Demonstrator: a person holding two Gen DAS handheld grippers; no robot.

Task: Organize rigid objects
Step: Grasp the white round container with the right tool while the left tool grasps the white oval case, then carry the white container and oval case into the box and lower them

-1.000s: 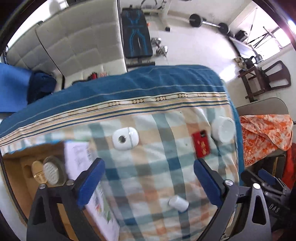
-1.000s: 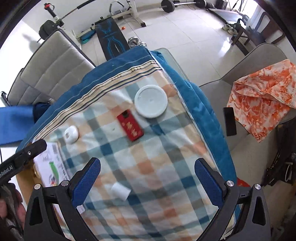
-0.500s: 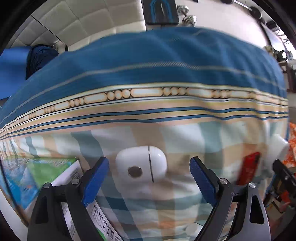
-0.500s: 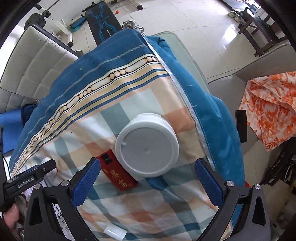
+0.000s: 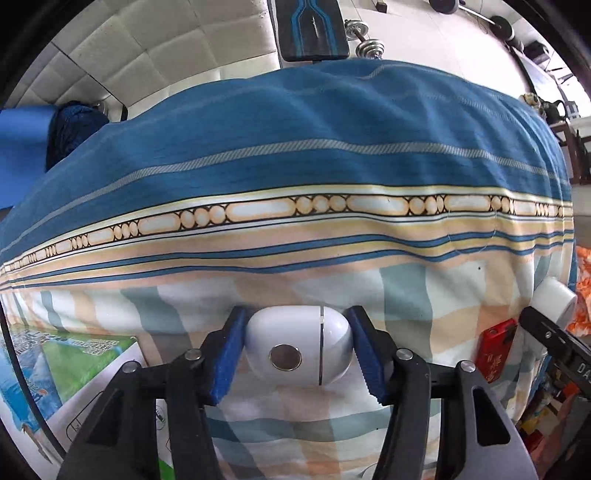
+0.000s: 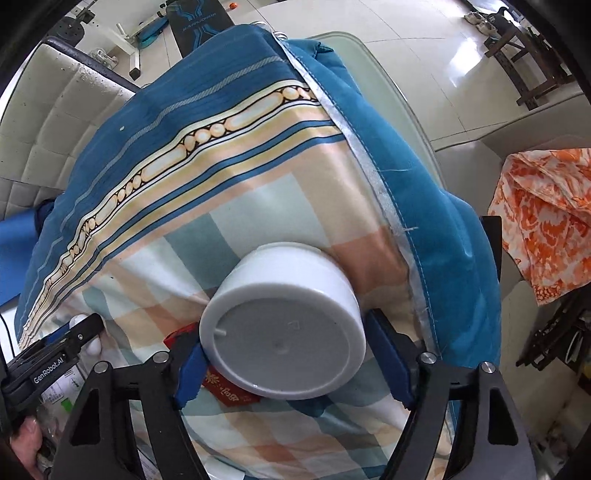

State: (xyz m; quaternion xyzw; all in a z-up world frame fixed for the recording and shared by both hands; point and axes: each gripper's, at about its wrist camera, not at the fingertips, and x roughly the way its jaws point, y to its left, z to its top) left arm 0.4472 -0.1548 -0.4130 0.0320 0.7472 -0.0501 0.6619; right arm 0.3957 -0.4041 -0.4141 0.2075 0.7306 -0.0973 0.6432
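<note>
left gripper (image 5: 298, 354): jaws just closing, blue pads pressed on both ends of glossy white oval earbud case (image 5: 298, 350) lying on checked cloth-covered worktop (image 5: 406, 291) | right gripper (image 6: 291, 363): jaws just closing, flanking white round plastic jar (image 6: 284, 325); contact unclear | flat red box (image 6: 229, 393): partly under jar

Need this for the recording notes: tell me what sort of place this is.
Most likely a room in a home, partly used as a gym: a table under a checked tablecloth, padded chairs, and a weight bench with dumbbells on the tiled floor.
</note>
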